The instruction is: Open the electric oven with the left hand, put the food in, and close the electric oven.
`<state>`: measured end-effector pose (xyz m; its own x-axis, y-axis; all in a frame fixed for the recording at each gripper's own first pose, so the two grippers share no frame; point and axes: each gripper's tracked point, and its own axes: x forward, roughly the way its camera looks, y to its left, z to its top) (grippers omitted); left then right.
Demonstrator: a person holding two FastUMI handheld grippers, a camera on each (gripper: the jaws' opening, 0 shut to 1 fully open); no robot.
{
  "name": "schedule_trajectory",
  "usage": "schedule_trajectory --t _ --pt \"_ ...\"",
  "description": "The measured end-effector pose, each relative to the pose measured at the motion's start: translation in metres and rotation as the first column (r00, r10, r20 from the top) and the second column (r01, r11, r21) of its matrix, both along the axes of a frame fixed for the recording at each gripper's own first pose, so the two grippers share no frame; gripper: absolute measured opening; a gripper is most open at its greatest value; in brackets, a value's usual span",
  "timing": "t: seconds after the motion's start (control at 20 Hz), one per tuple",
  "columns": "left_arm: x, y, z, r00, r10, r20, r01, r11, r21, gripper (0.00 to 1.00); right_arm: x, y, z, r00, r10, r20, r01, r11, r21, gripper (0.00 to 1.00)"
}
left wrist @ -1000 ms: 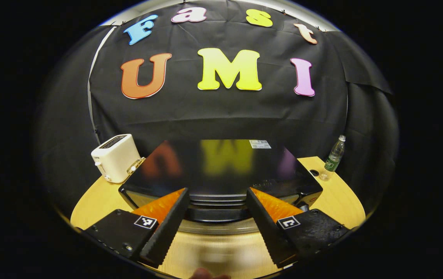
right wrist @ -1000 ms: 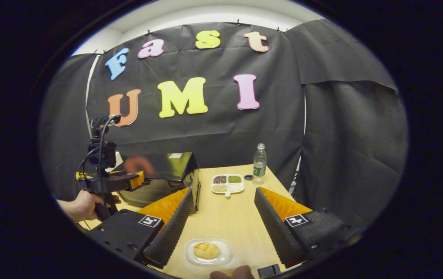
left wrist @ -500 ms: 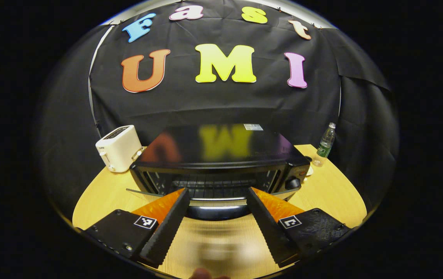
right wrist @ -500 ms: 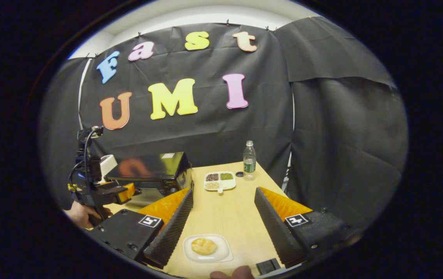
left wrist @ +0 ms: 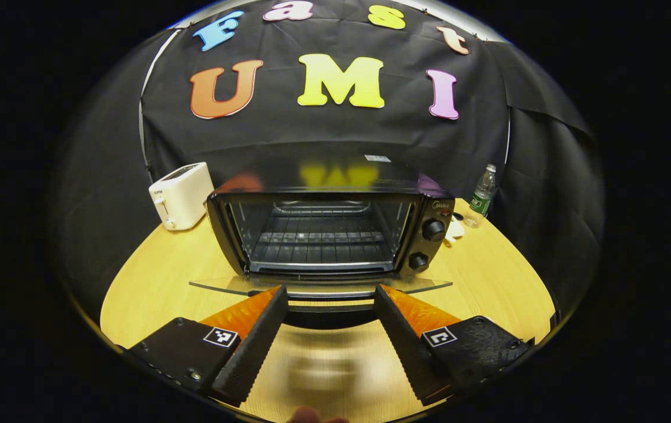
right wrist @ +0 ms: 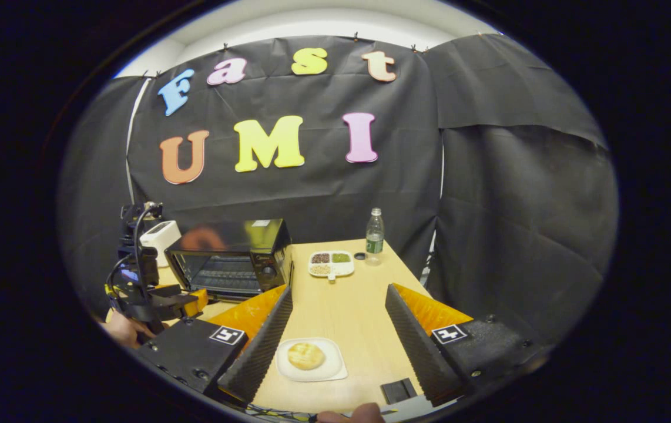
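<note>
Hanging wide apart at lower centre of the left gripper view, the left gripper (left wrist: 328,329) straddles the lowered door (left wrist: 321,286) of the oven (left wrist: 324,226). Letting go early could let it spring back. The right gripper (right wrist: 338,341) gapes around the plate (right wrist: 335,367) with the bun (right wrist: 306,355); a clumsy pinch may tip it.

The oven door's handle (left wrist: 326,310) sits half hidden between the left claw's (left wrist: 329,338) fingers — the tabletop (left wrist: 318,373) below is blurred.
</note>
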<state>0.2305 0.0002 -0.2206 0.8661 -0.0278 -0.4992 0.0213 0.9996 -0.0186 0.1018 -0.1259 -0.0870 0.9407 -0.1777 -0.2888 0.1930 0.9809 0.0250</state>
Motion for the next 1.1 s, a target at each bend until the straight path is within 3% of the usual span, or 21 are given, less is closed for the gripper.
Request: schedule_trajectory --t 0.45,0.5,0.55,0.85,1.1 --pt "-0.037 0.001 -0.075 0.979 0.017 -0.203 -0.036 0.996 -0.086 0.95 -0.013 0.014 -0.013 0.999 0.019 -0.047 -0.02 0.999 -0.03 0.99" --pt "-0.038 0.002 -0.083 0.976 0.022 -0.218 -0.042 0.995 -0.09 0.84 -0.013 0.015 -0.015 0.998 0.023 -0.053 -0.025 0.999 -0.038 0.99" --pt "-0.039 0.003 -0.09 0.972 0.027 -0.233 -0.05 0.995 -0.092 0.93 -0.012 0.016 -0.018 0.998 0.027 -0.062 -0.03 0.998 -0.048 0.99" --pt "-0.042 0.005 -0.094 0.974 0.025 -0.225 -0.038 0.998 -0.055 0.94 -0.015 0.018 -0.037 0.993 0.052 -0.109 -0.058 0.997 -0.051 0.99" --pt "-0.056 0.01 -0.08 0.975 0.037 -0.22 -0.057 0.995 -0.084 0.93 -0.016 0.021 -0.057 0.988 0.065 -0.143 -0.067 0.998 -0.016 0.99"
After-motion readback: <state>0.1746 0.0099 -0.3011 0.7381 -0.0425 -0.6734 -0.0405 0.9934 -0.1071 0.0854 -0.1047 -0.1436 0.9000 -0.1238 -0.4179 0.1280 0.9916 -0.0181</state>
